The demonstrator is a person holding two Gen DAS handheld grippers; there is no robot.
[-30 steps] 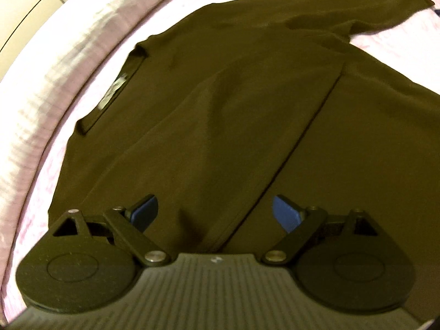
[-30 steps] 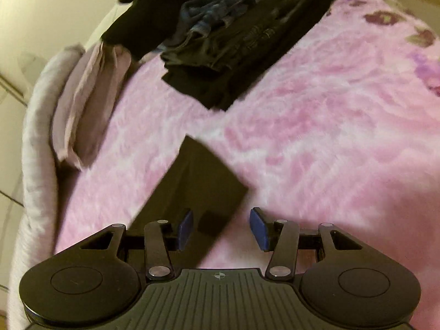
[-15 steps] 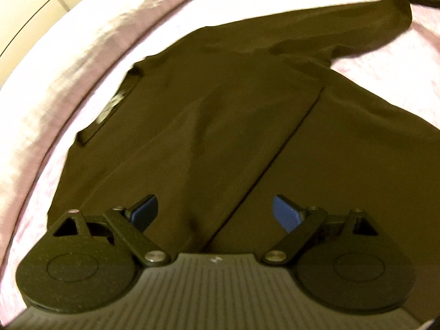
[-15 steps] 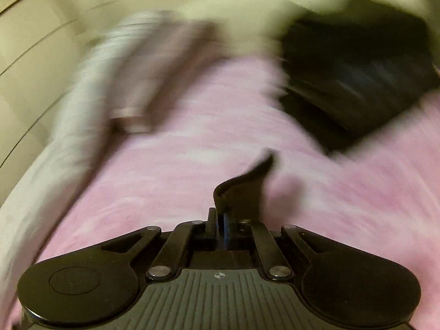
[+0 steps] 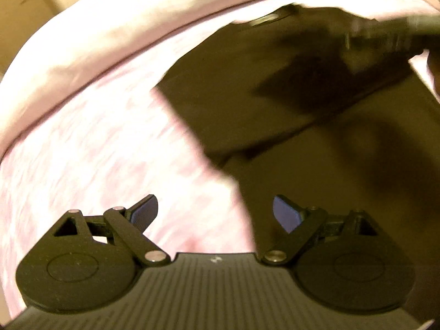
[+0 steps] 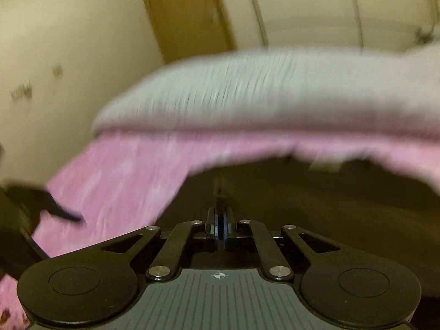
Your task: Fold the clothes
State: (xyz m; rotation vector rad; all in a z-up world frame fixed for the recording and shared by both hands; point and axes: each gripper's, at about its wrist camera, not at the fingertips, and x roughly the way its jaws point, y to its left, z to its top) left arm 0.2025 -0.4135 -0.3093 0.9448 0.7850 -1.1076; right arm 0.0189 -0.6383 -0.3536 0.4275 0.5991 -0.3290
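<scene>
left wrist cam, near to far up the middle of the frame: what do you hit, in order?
Left hand-held gripper, jaws open and empty → pink blanket → dark shirt → shirt's neck label → pale bedding edge → cabinet.

1. Left gripper [image 5: 215, 211]: jaws spread wide, blue pads clear of each other, nothing between them, tilted steeply downward.
2. Right gripper [image 6: 220, 227]: jaws pressed together, a thin dark strip running forward from them, angled gently down.
</scene>
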